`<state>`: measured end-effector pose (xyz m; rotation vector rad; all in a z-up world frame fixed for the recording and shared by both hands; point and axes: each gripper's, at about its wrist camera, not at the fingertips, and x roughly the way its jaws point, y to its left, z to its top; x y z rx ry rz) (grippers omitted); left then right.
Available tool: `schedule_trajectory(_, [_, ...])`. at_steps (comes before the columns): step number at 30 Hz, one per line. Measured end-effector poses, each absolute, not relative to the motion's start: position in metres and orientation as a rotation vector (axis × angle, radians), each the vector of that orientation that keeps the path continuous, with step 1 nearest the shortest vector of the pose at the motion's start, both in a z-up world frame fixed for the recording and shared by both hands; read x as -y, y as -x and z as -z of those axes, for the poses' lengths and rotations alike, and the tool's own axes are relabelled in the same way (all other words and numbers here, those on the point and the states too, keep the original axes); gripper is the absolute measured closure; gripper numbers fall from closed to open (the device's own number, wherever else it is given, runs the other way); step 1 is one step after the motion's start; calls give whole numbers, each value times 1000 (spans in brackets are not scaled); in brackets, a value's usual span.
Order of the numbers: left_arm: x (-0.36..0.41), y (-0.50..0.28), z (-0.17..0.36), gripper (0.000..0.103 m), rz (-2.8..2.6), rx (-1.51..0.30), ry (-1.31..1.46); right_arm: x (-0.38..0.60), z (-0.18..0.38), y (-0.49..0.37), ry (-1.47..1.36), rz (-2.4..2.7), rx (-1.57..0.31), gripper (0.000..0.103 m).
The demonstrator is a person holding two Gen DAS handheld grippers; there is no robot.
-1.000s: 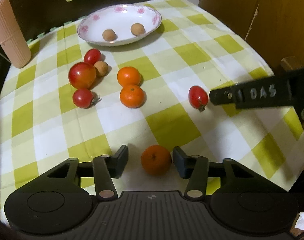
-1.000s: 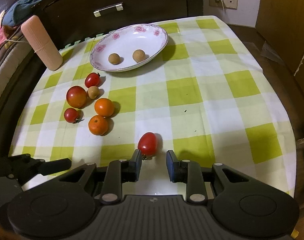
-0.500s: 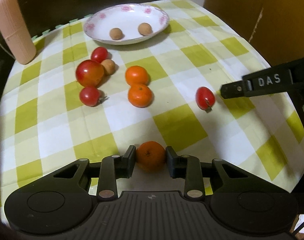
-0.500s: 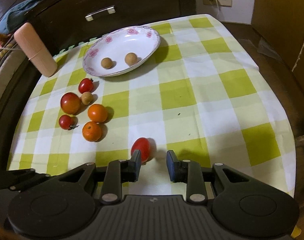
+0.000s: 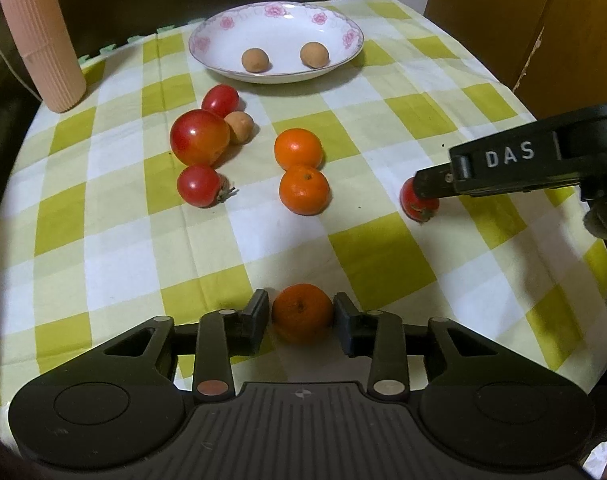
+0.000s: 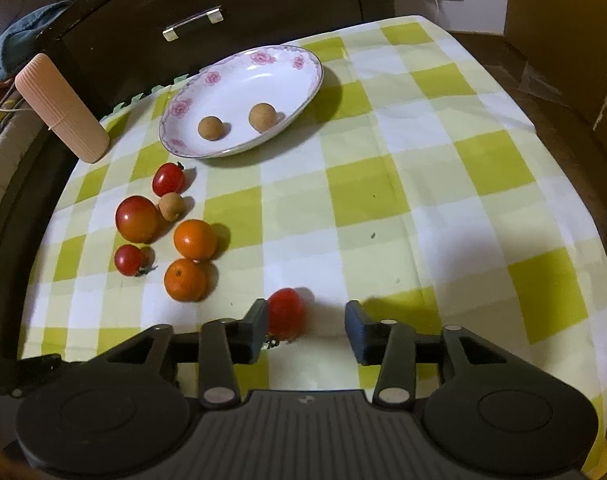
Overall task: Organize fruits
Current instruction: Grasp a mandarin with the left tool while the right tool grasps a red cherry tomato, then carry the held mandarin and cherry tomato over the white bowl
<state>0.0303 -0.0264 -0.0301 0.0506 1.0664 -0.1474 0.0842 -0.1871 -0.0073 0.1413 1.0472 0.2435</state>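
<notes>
Yellow-and-white checked tablecloth (image 5: 375, 256) covers a small table against a dark wooden cabinet (image 6: 231, 4); a ribbed pink cylinder (image 5: 41, 36) stands at the far left corner.

Left gripper (image 5: 301, 318) sits low at the near edge, jaws narrowed around a small orange mandarin (image 5: 302, 313). Both pads look touching or nearly so; whether it is really clamped I cannot tell.

Right gripper (image 6: 307, 326) is wide apart, holding nothing. A small oblong red tomato (image 6: 286, 313) lies against its left finger, with a clear gap to the right finger.

Handling, as a judgement: the mandarin is light and firm, with slightly loose, dimpled skin, so grip across its widest part with moderate squeeze. The tomato is light, smooth, slippery and thin-skinned, and it rolls easily; centre it between the pads and close gently across its short axis, clear of the stem.

White shallow plate with pink flower rim (image 5: 207, 46) at the far side holds two small round tan fruits (image 5: 255, 60), well apart from each other, nothing else.

Loose on the cloth between plate and grippers:
- large red tomato (image 5: 199, 142) touching a third tan fruit (image 5: 240, 127)
- small red tomato (image 5: 220, 100) just behind them
- stemmed small red tomato (image 5: 198, 185) just in front
- two more orange mandarins (image 5: 298, 149), touching, to the right of that group
</notes>
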Motion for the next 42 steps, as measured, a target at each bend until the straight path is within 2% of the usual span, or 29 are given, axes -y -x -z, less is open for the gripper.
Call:
schedule_trajectory(5, [28,-30,31,50,158,-1066,-56,182,10,-91,-150,-259,-1054,58])
schedule_trajectory(12, [27,-30,31,49,160,-1066,-54,167,18,-97,-106,-280,-1079,58])
schedule_trajectory(16, [27,-30,30,48,161,-1067,-58,161,19,-97,-61,-282,-1083,68])
schedule_trajectory(18, [28,-30,30,42,162,-1069,-60,158,20,-95,-23,-288,-1078,73])
schedule_trajectory(20, [28,-30,32,28,155,-1078,-70,156,21,-93,-6,-302,-1082,75])
schedule_trajectory(26, [29,-31,36,27,141,-1073,-86,147,21,-86,81,-318,-1061,76])
schedule_trajectory(30, [29,-29,36,32,134,-1063,-108,151,21,-88,61,-319,-1066,76])
schedule_trajectory(34, [26,-28,33,49,133,-1061,-100,152,21,-88,53,-320,-1068,76])
schedule_trajectory(39, [26,-32,31,62,155,-1083,-85,153,21,-86,68,-331,-1074,78])
schedule_trajectory(42, [27,-34,30,63,159,-1097,-80,155,21,-84,60,-332,-1078,79])
